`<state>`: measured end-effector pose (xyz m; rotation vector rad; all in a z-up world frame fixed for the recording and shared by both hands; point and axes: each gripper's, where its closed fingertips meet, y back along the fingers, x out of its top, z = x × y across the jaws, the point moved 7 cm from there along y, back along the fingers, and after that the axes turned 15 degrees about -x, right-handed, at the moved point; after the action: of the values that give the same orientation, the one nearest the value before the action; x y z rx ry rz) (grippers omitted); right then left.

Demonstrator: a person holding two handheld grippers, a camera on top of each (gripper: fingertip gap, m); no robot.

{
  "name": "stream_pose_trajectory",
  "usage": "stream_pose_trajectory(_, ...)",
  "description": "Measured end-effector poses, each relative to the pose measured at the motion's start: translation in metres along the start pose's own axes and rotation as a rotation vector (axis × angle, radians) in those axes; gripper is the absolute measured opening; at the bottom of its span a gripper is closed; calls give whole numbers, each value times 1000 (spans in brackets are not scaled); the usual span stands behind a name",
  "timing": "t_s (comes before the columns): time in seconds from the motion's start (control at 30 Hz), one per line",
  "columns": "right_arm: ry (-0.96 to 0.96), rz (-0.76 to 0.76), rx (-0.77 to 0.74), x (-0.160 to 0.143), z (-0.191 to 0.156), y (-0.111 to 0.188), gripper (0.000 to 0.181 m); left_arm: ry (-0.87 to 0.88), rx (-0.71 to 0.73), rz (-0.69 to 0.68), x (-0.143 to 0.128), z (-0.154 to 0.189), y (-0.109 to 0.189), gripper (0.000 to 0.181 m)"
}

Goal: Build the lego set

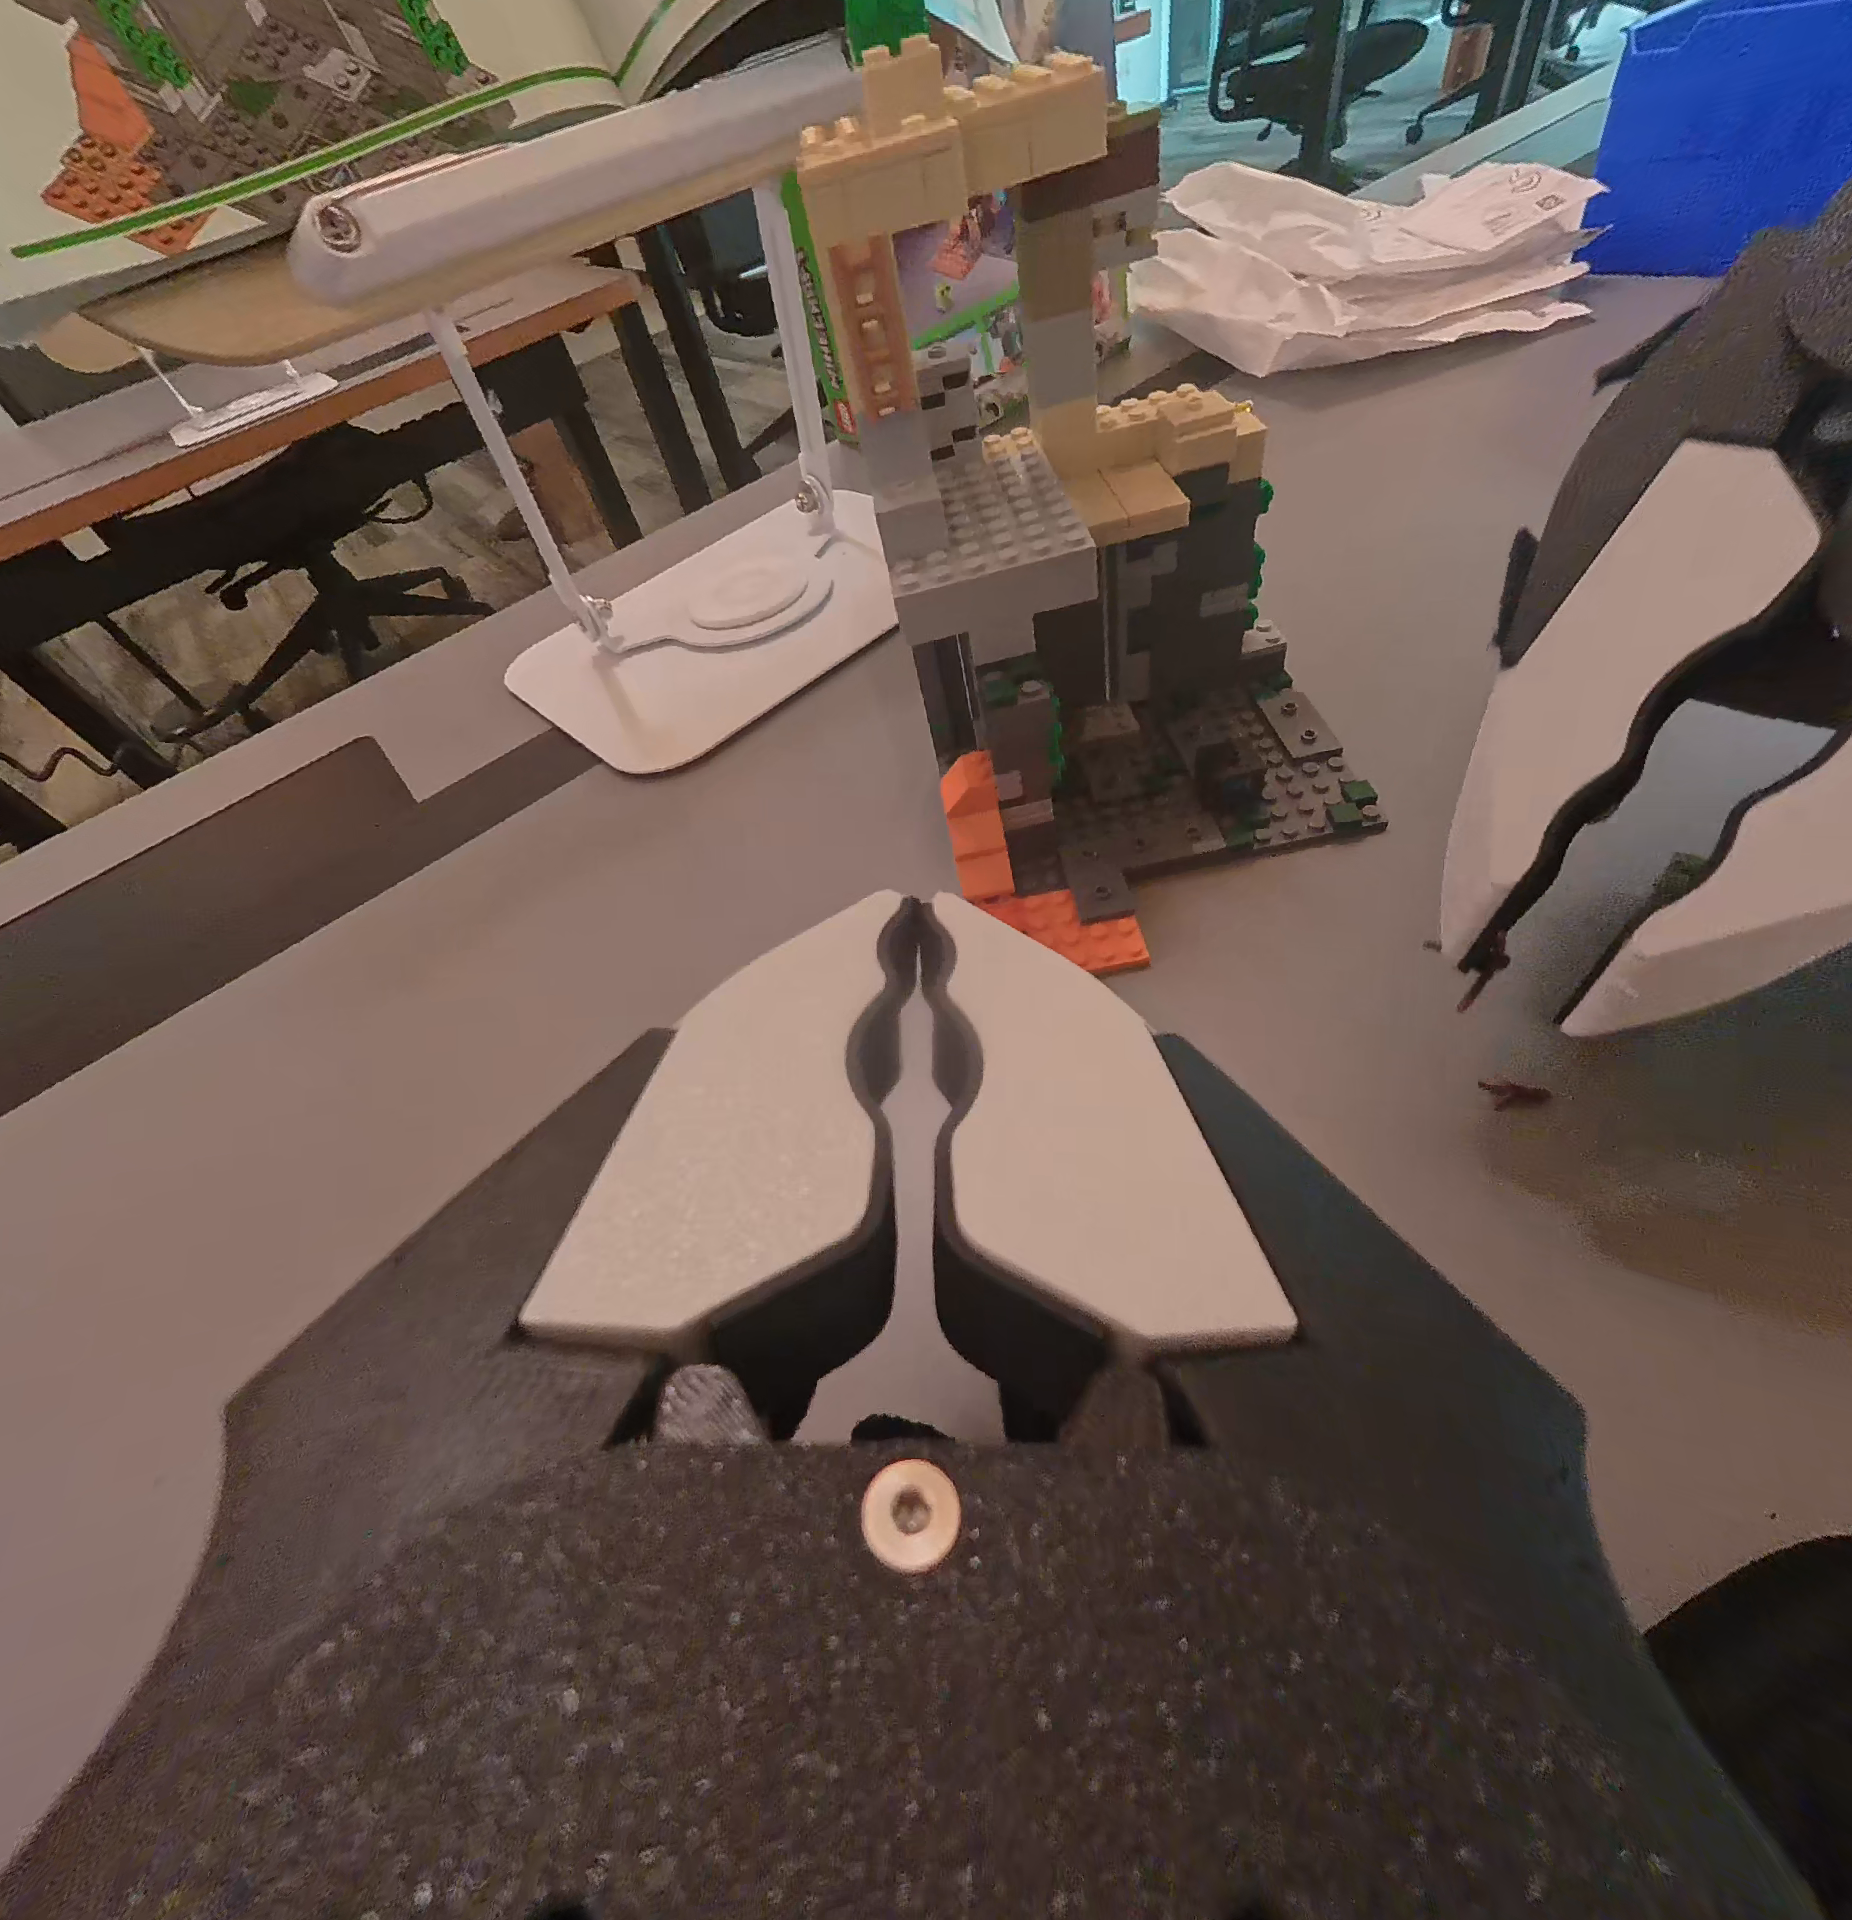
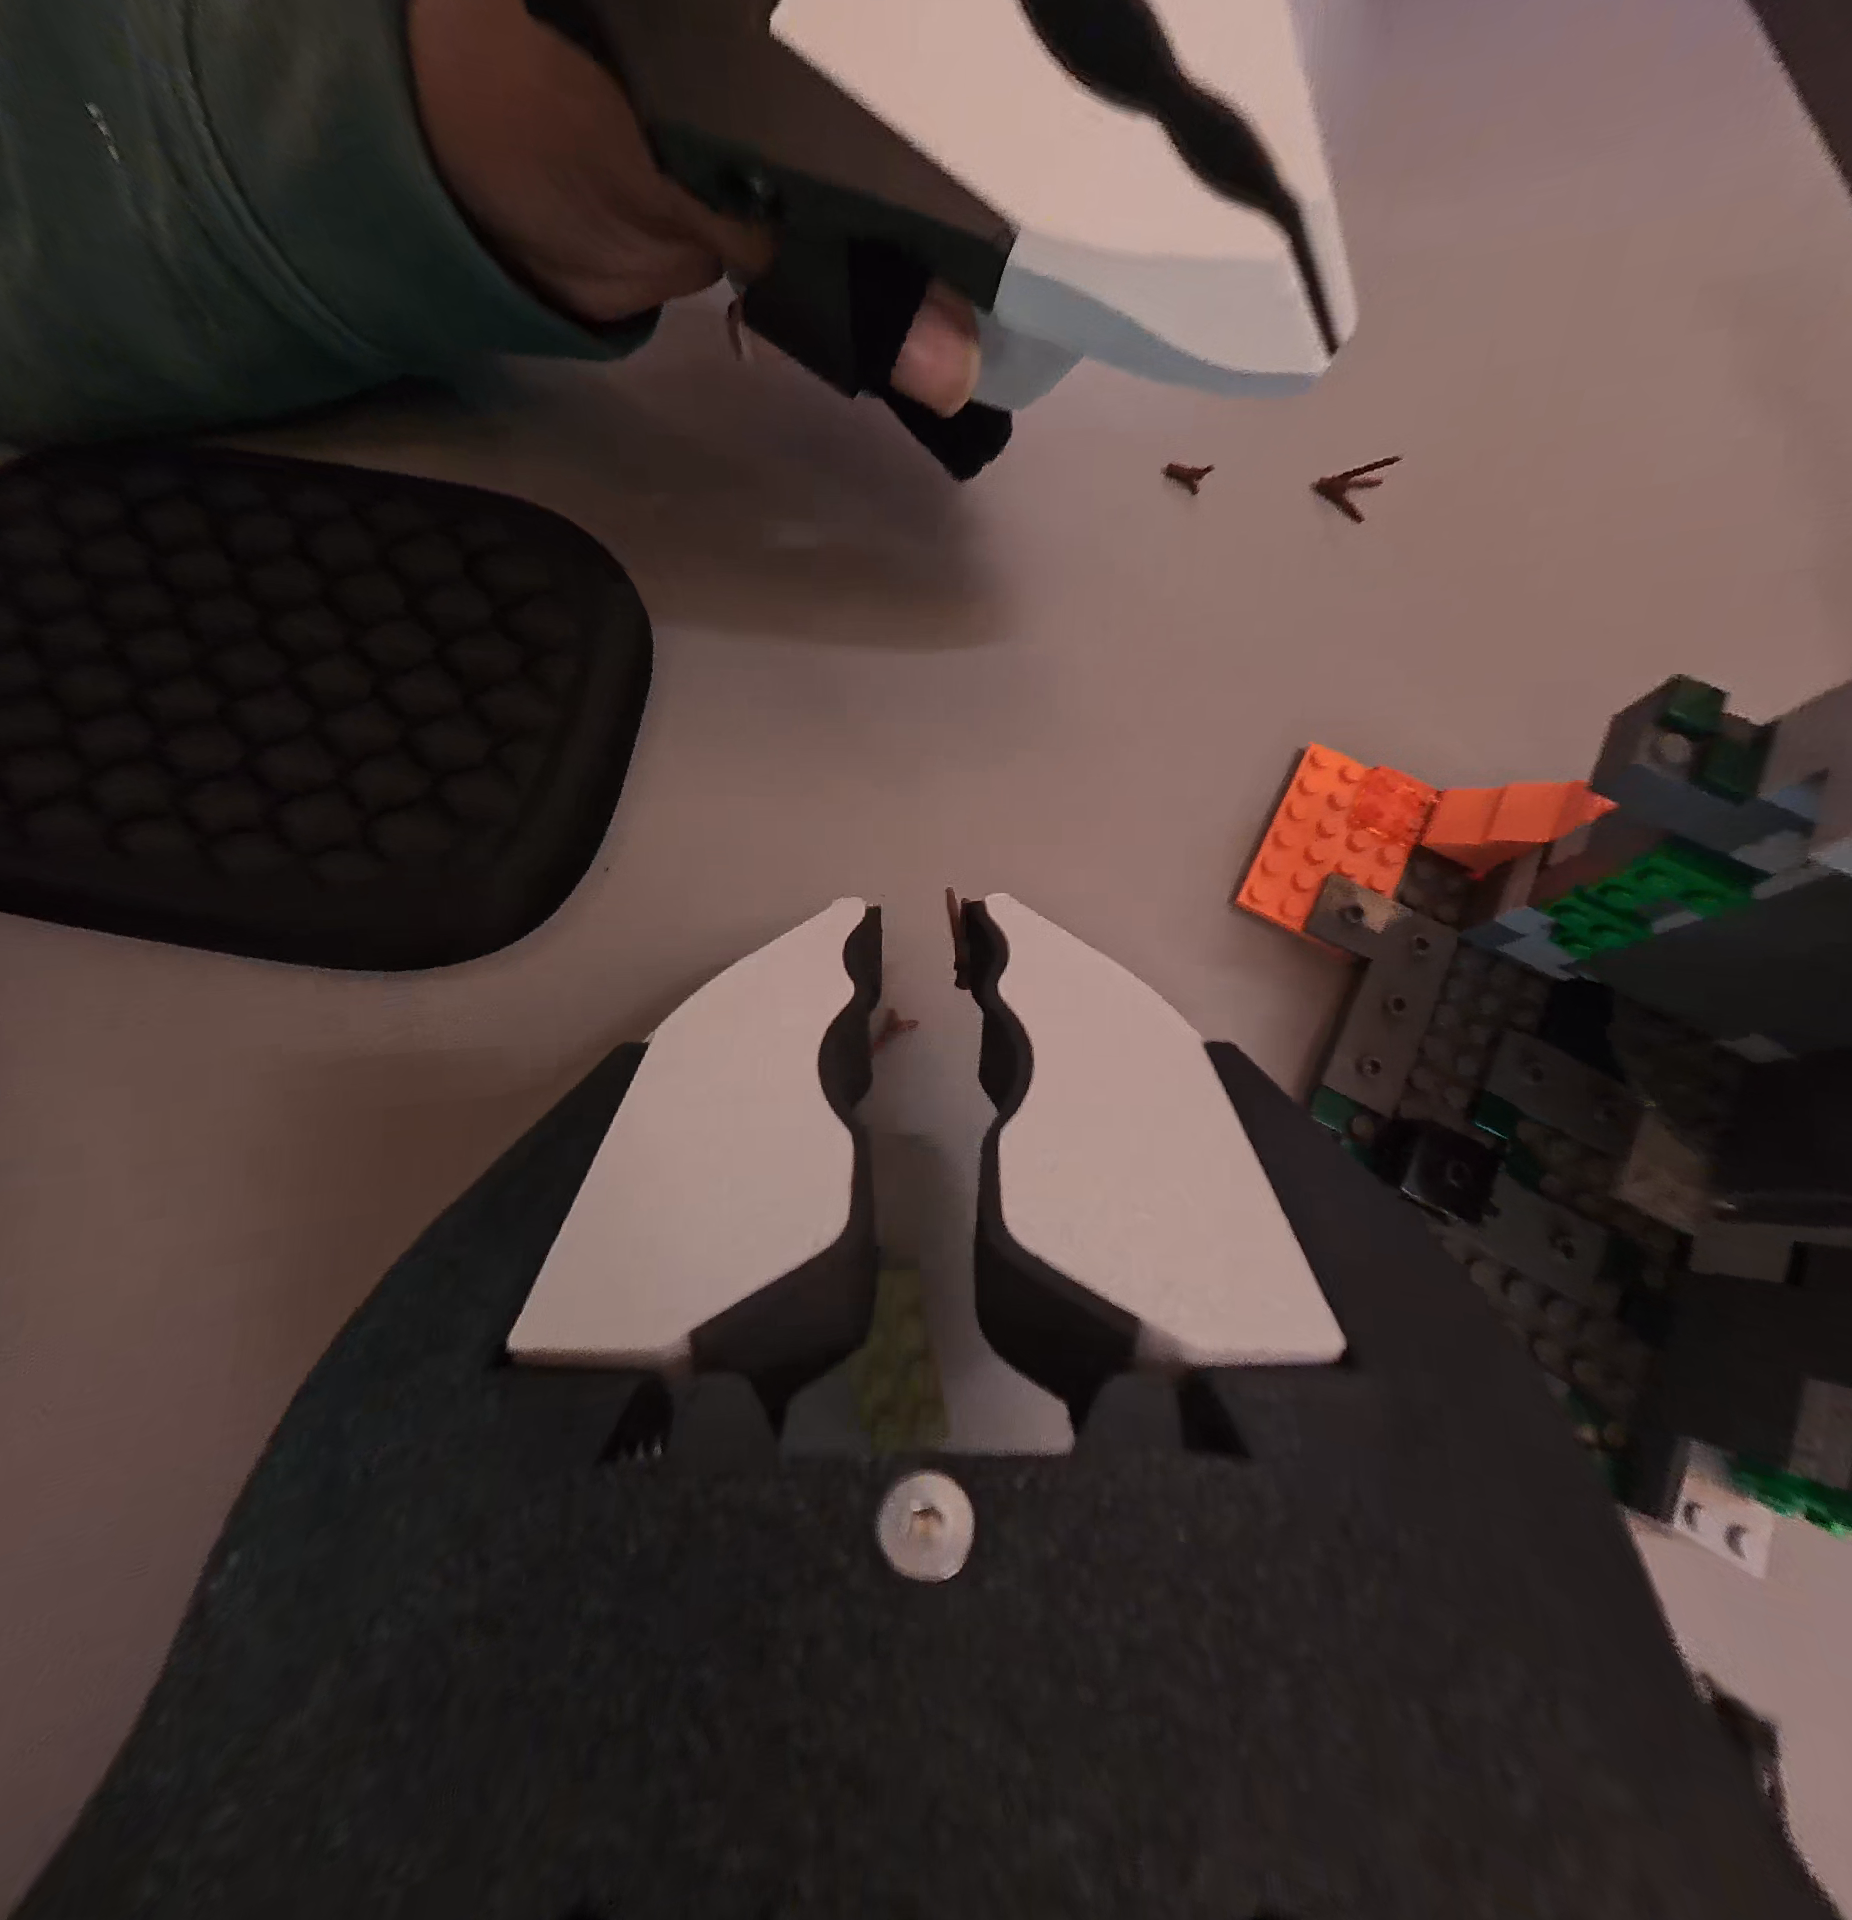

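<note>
The partly built lego set (image 1: 1088,623), with a tan top, grey and dark walls and an orange corner plate, stands on the grey table (image 1: 382,1039). It also shows in the right wrist view (image 2: 1524,1039). My left gripper (image 1: 924,914) is shut and empty, just in front of the orange corner; it shows in the right wrist view (image 2: 1327,338) too. My right gripper (image 2: 924,920) is open, low over the table, to the right of the set (image 1: 1524,966). A thin brown twig piece (image 2: 958,935) clings to its right finger. Other brown twig pieces (image 2: 1353,483) lie loose on the table.
An open instruction booklet (image 1: 278,135) rests on a white stand (image 1: 693,665) at the back left. Crumpled white paper bags (image 1: 1369,270) and a blue bin (image 1: 1753,135) lie at the back right. A black mesh pad (image 2: 278,707) lies beside my right gripper. A green piece (image 2: 906,1371) lies under it. The grippers' ends are close to 11 cm from one another.
</note>
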<state>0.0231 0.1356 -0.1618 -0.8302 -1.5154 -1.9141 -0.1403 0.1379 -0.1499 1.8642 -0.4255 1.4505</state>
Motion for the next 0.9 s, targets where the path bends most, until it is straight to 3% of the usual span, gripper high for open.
stream_pose_trajectory(0.3, -90, 205, -136, -11, 14, 37, 16, -38, -59, -9, -2, 15, -10, 0)
stream_pose_trajectory(0.47, -133, 246, -156, -23, 25, 51, 16, -94, -80, -39, -5, 27, -17, 0)
stream_pose_trajectory(0.7, -102, 197, -142, -38, 31, 54, 16, -146, -93, -64, -8, 33, -22, 0)
stream_pose_trajectory(0.9, 11, 44, -73, -59, 27, 47, 23, -160, -93, -63, -7, 34, -22, 0)
